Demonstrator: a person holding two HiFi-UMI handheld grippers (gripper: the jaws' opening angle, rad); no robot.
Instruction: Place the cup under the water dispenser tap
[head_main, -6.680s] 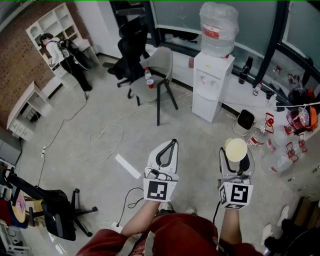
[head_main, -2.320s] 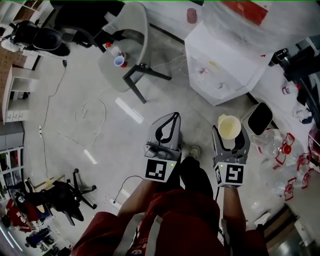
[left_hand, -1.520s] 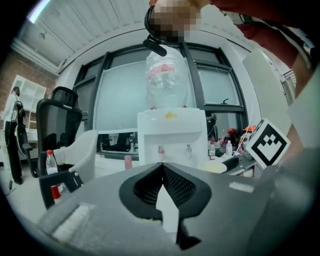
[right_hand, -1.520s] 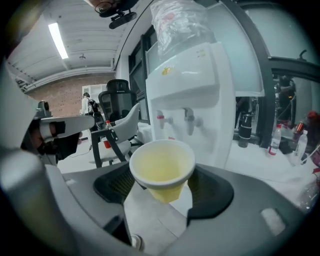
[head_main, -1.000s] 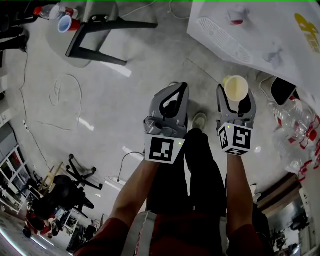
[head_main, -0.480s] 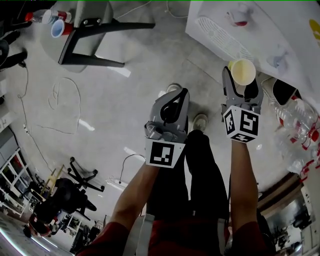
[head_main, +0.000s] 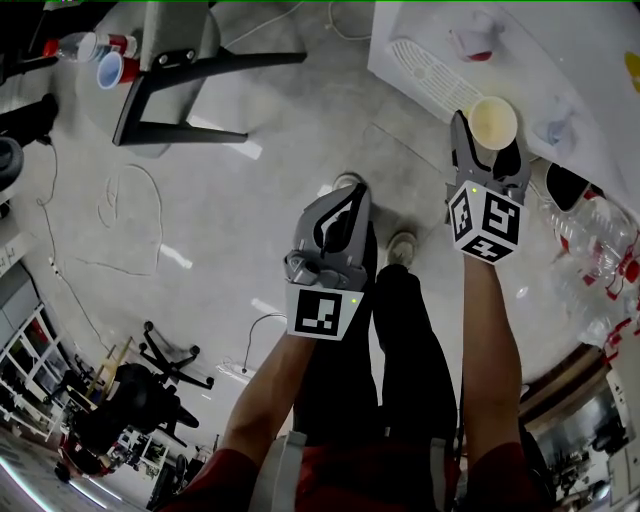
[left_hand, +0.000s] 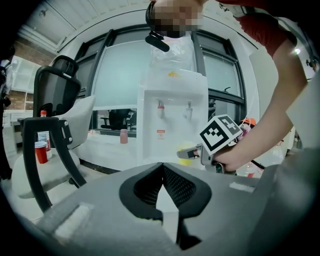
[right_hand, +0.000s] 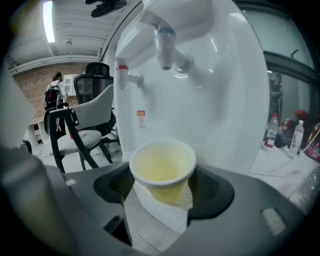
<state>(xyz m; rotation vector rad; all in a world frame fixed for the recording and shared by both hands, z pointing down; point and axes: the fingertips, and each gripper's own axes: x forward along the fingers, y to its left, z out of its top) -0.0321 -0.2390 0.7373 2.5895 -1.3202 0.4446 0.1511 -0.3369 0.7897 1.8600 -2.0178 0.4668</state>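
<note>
Cup (right_hand: 162, 167), one yellow, in right tongs (head_main: 488, 150); two taps (right_hand: 165, 47)

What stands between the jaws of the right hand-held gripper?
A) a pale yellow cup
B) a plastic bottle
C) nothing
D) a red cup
A: in the right gripper view the right hand-held gripper is closed on a pale yellow cup, which stands upright before the white water dispenser.

I read the cup (head_main: 492, 122) between the right gripper (head_main: 489, 138) jaws at 1 o'clock, just before the water dispenser (head_main: 530, 55), tap (right_hand: 165, 45) above it, left gripper (head_main: 338, 212) at its 8, chair (head_main: 170, 55) at 10.
</note>
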